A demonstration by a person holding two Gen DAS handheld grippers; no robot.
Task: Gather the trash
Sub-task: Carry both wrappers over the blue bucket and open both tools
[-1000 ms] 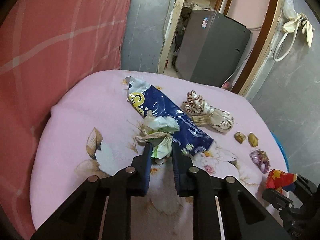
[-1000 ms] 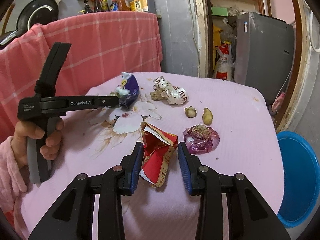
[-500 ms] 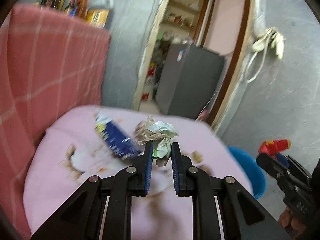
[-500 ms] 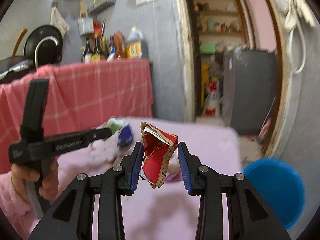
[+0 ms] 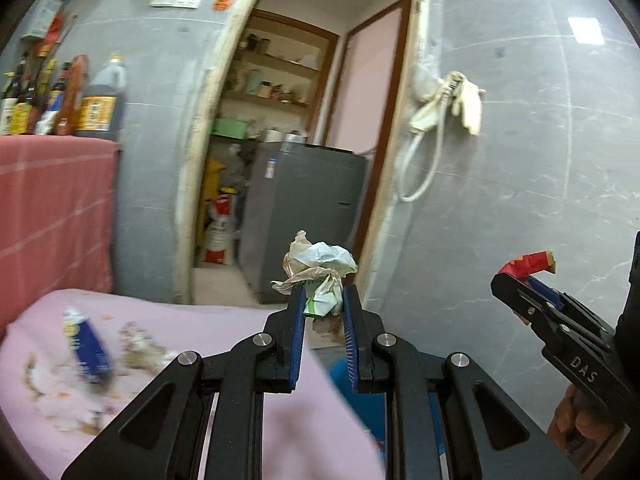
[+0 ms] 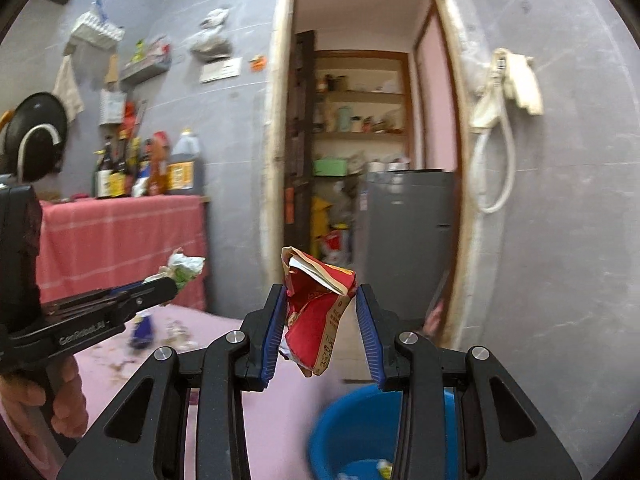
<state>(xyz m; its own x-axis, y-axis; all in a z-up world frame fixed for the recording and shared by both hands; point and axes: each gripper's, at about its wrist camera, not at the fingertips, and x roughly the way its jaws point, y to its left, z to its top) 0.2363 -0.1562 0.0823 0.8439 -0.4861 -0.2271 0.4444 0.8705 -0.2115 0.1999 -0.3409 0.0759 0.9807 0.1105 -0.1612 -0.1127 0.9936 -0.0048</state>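
Jaws of the left gripper (image 5: 323, 307) pinched a crumpled white wrapper (image 5: 320, 276), the right gripper (image 6: 320, 322) a red packet (image 6: 316, 316), above the pink surface (image 5: 168, 328); blue bucket (image 6: 356, 432) below, blue pouch (image 5: 88, 348) behind.

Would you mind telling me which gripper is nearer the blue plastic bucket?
Right. The right gripper, shut on a red wrapper, is just above the blue plastic bucket; the left gripper is further off, over the pink table.
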